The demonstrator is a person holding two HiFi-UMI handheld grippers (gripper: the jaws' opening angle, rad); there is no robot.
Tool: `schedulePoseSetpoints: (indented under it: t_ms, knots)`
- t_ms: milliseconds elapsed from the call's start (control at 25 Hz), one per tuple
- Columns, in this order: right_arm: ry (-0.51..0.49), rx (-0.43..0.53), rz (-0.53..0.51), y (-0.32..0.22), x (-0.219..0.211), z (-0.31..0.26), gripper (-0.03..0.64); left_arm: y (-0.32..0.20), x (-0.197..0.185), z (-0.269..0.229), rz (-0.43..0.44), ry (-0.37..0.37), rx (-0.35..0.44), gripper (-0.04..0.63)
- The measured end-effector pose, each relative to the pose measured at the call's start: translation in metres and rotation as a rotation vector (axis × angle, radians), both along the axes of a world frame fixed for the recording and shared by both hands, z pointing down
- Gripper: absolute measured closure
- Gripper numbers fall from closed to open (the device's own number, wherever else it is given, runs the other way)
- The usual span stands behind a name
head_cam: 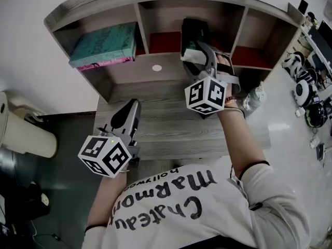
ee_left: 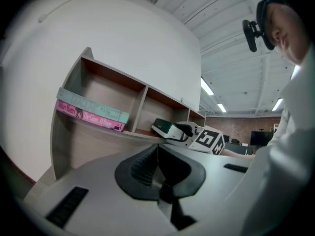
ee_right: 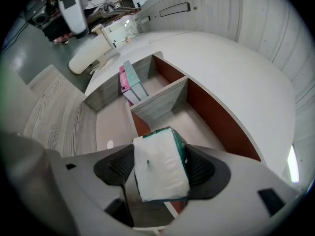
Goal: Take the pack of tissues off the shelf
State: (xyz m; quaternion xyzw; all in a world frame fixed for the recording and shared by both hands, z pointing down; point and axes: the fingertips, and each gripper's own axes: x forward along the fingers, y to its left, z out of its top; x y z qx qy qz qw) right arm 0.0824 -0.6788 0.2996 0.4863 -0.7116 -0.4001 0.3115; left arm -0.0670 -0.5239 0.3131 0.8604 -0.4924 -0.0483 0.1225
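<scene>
Right gripper (ee_right: 161, 171): jaws clamped on the pack (ee_right: 160, 168). The dark pads (ee_right: 203, 169) press on its two long sides. The white face of the pack points back toward the gripper's camera, and its green sides run away toward the shelf (head_cam: 129, 70).

Pack position: middle compartment of the shelf, toward the right-hand divider, at the front of the opening. In the left gripper view its near end juts out past the shelf's front edge. It sits slightly tilted between the pads. I cannot tell whether it rests on the compartment floor or is just clear of it.

Left gripper (ee_left: 157, 165): jaws together, nothing between them. It is held low over the desk (head_cam: 171, 126), well apart from the shelf and to the left of the right gripper, tips pointing toward the shelf.

Shelf: three open compartments in grey wood grain with red-brown back panels, standing on the back of the desk against a white wall.
- Left compartment: two books (head_cam: 104, 45) lying flat, a teal one on top of a pink one.
- Right compartment: contents not visible.

A small white disc (head_cam: 156, 67) sits on the grey surface in front of the middle compartment. A clear bottle (head_cam: 254, 98) stands at the desk's right edge, beside the person's right forearm.
</scene>
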Motion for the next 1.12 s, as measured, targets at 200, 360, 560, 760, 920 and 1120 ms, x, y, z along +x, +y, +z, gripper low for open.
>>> schedulePoseSetpoints:
  t_ms: [200, 360, 560, 760, 920, 1120]
  knots:
    - [-0.170, -0.050, -0.010, 0.002, 0.009, -0.014, 0.298, 0.013, -0.014, -0.007, -0.036, 0.000, 0.012, 0.577]
    - [-0.206, -0.063, -0.023, 0.011, 0.000, -0.018, 0.299, 0.026, -0.024, -0.011, -0.048, -0.003, 0.016, 0.577]
    - [-0.267, -0.104, -0.065, 0.038, -0.011, -0.018, 0.299, 0.048, -0.032, -0.017, -0.061, 0.005, 0.036, 0.577]
    - [-0.297, -0.140, -0.070, 0.067, -0.016, -0.022, 0.302, 0.068, -0.034, -0.023, -0.052, 0.016, 0.043, 0.577]
    - [-0.309, -0.161, -0.070, 0.090, -0.016, -0.025, 0.304, 0.085, -0.033, -0.025, -0.049, 0.025, 0.044, 0.577]
    - [-0.308, -0.202, -0.066, 0.112, -0.018, -0.019, 0.311, 0.107, -0.034, -0.026, -0.046, 0.032, 0.052, 0.577]
